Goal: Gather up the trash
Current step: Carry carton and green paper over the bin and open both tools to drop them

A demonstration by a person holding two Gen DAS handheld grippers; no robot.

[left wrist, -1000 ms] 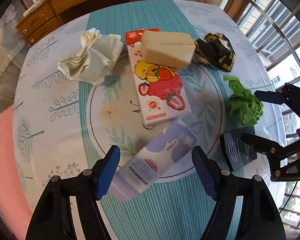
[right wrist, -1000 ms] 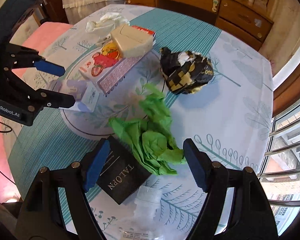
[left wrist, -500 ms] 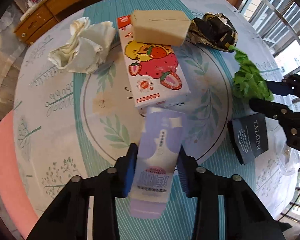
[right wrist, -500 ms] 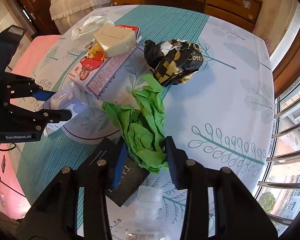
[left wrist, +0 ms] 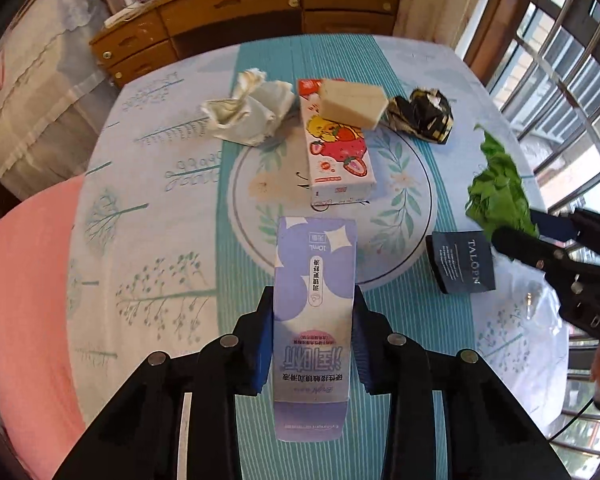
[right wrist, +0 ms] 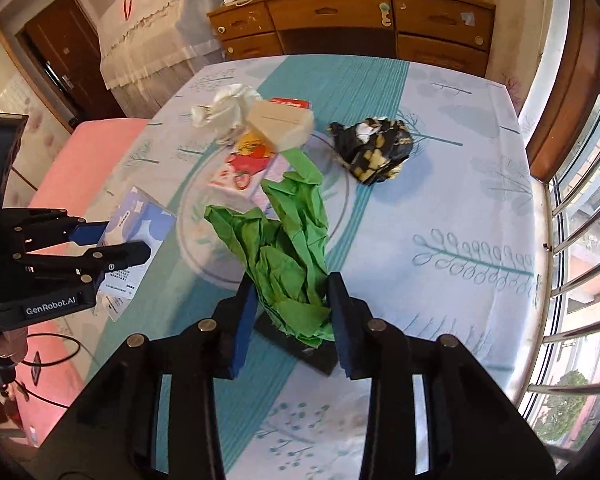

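My left gripper (left wrist: 312, 312) is shut on a purple-and-white carton (left wrist: 315, 276), held off the table with its long side pointing away from me. In the right wrist view the same left gripper (right wrist: 116, 242) and carton (right wrist: 144, 220) show at the left. My right gripper (right wrist: 292, 292) is shut on the lower end of a crumpled green paper (right wrist: 288, 232), which hangs lifted above the table. The right gripper (left wrist: 520, 230) and the green paper (left wrist: 496, 192) also appear at the right edge of the left wrist view.
On the round table (left wrist: 140, 200) lie a strawberry-print carton (left wrist: 336, 156) with a beige box (left wrist: 352, 102) on it, a crumpled white paper (left wrist: 248, 116), a black-and-yellow wrapper (left wrist: 420, 114) and a black TALOPN box (left wrist: 460, 266). A pink seat (left wrist: 24, 280) is at the left; window bars (left wrist: 560, 80) are at the right.
Both grippers went from open to shut: the left on the purple carton, the right on the green paper. Both have since risen, lifting their loads off the table.
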